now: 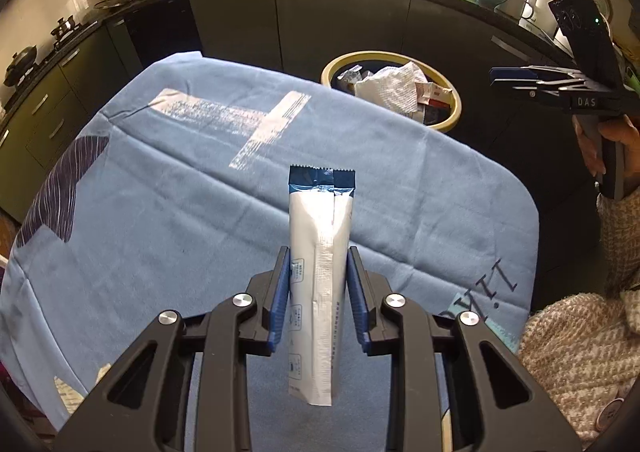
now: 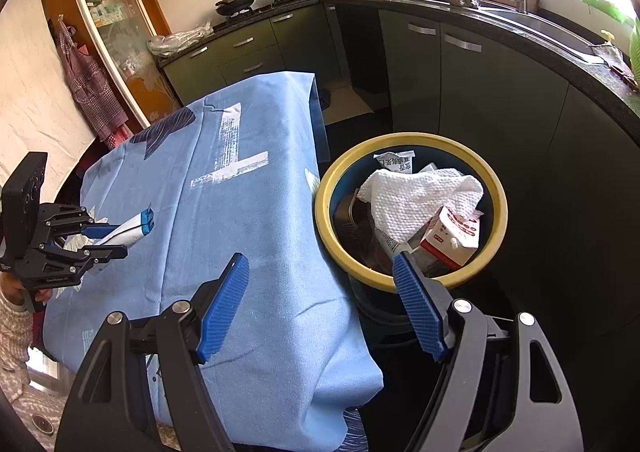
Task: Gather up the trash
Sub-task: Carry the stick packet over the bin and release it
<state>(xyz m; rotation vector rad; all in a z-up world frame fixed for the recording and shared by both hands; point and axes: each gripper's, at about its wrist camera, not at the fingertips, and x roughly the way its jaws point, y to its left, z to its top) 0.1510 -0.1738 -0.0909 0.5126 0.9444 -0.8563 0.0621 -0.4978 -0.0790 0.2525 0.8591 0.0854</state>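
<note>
Blue pads on my left gripper pinch a long white packet with a dark blue serrated end, one pad on each side. The packet points away from the camera over the table's light blue cloth. Beyond the table's far edge stands a yellow-rimmed bin with a crumpled paper towel and wrappers inside. At the right edge I see my right gripper from the side, a hand and a knitted sleeve behind it.

Through the right wrist camera, my right gripper has its jaws spread wide with nothing between them (one pad over the cloth, the other over the bin's rim). The bin sits on the floor just beside the table and holds the paper towel, a small white and red carton and a printed wrapper. Far left, the left gripper holds the packet above the cloth, well apart from the bin.
</note>
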